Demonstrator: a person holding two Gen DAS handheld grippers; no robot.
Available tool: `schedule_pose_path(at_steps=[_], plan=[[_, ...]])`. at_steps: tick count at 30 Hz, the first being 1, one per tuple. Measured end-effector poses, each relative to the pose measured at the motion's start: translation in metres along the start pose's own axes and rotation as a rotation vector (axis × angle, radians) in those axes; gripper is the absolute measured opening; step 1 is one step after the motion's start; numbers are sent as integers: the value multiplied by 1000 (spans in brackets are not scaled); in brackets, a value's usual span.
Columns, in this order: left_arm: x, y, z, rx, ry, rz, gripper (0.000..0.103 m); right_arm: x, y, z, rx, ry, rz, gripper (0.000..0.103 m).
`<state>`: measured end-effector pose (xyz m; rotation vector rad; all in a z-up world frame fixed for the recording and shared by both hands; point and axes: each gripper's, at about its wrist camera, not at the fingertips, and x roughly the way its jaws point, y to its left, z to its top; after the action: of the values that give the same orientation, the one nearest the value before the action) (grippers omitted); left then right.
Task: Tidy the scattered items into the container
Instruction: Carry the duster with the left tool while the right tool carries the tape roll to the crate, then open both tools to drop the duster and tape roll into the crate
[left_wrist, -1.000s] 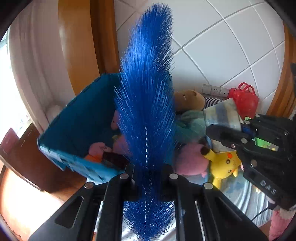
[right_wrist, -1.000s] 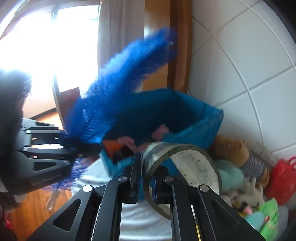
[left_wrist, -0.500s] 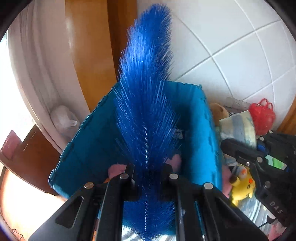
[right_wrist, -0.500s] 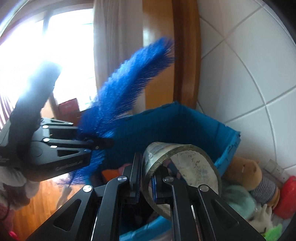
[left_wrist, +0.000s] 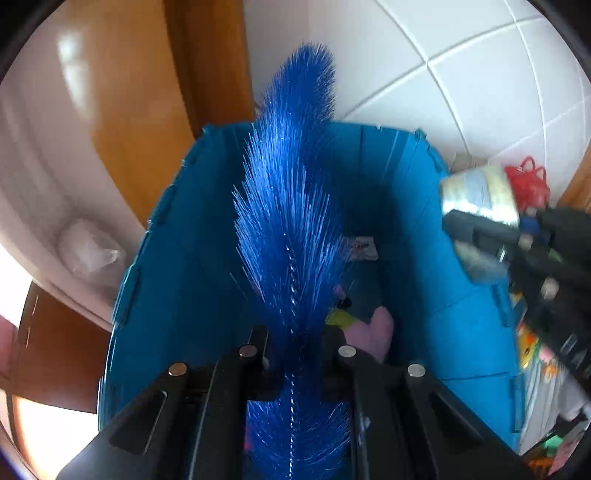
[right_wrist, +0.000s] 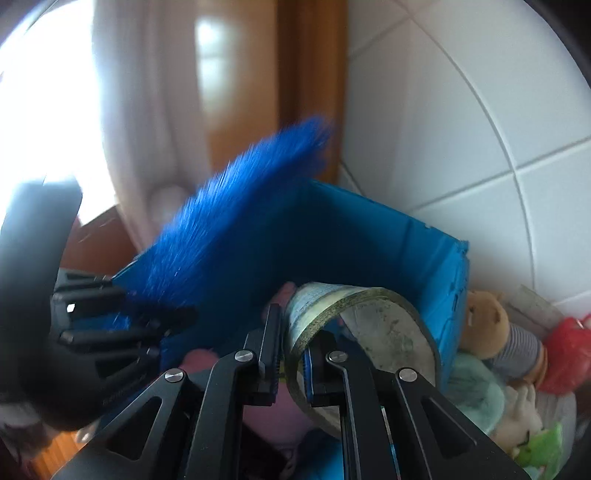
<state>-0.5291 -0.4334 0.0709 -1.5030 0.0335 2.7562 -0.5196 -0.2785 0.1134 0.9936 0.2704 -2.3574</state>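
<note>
Over the last second both grippers have advanced from a position short of the blue storage bin (left_wrist: 177, 266) to a position at its opening. In the left wrist view the bin interior now fills the centre of the frame, where one second ago the bin stood further off with plush toys visible beside it. Judgement: both carried items are now positioned for release into the container, so two items are close to being stowed.

Left gripper (left_wrist: 295, 354): the jaws are closed nearly together on the blue bristle brush (left_wrist: 291, 229). The grip sits partway along the twisted wire core. The bristled length extends forward and upward over the bin interior, its tip rising above the far rim; a shorter bristled portion trails behind the jaws.

Right gripper (right_wrist: 291, 354): the jaws are closed narrowly on the wall of the packing tape roll (right_wrist: 369, 325), one finger outside the ring and one inside. The roll projects forward over the bin's near rim, close to the right-hand wall.

Bin contents: a pink plush toy (left_wrist: 373, 332) lies on the bin floor just beyond the left gripper.

Items outside the bin: a brown plush bear (right_wrist: 491, 325) and a red bag (right_wrist: 565, 362) lie beside the right-hand wall, against the tiled wall (right_wrist: 461, 129).
</note>
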Motion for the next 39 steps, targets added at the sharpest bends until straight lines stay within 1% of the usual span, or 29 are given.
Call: schedule_pose_path(at_steps=[1, 5, 9, 13, 15, 17, 20, 24, 26, 27, 28, 29, 31, 32, 33, 34, 35, 36, 39], plan=[[8, 3, 3, 8, 15, -3, 12, 8, 1, 6, 14, 13, -17, 10], [64, 10, 17, 36, 113, -24, 12, 60, -7, 19, 95, 127, -70, 10], [126, 9, 22, 64, 216, -12, 12, 108, -16, 17, 170, 228, -78, 10], [182, 10, 22, 77, 314, 5, 12, 172, -33, 7, 229, 343, -126, 10], [207, 11, 21, 79, 357, 7, 12, 196, -42, -1, 248, 384, -141, 10], [224, 16, 18, 76, 393, 12, 12, 222, -51, -10, 265, 436, -154, 10], [248, 24, 10, 54, 440, 15, 12, 249, -60, -24, 279, 493, -169, 10], [268, 32, -4, 41, 480, 34, 13, 285, -75, -40, 274, 541, -182, 11], [276, 34, -10, 42, 493, 44, 14, 295, -70, -46, 277, 558, -183, 15], [280, 38, -14, 37, 503, 36, 16, 298, -71, -49, 282, 564, -182, 18], [284, 41, -18, 33, 514, 28, 18, 301, -72, -53, 286, 569, -180, 25], [285, 41, -19, 32, 518, 28, 22, 307, -72, -54, 289, 574, -185, 29], [285, 39, -19, 35, 511, 18, 34, 317, -75, -57, 299, 582, -193, 43], [285, 38, -19, 36, 506, 12, 49, 319, -77, -59, 307, 586, -195, 45], [284, 38, -19, 35, 503, 16, 61, 322, -79, -58, 310, 581, -199, 55], [283, 37, -19, 38, 498, 21, 64, 324, -82, -58, 313, 574, -204, 70], [282, 37, -19, 41, 494, 26, 64, 325, -82, -56, 311, 568, -204, 77], [281, 37, -19, 42, 494, 30, 64, 325, -82, -55, 309, 562, -197, 88], [279, 38, -18, 32, 495, 35, 64, 324, -79, -51, 297, 548, -198, 89]])
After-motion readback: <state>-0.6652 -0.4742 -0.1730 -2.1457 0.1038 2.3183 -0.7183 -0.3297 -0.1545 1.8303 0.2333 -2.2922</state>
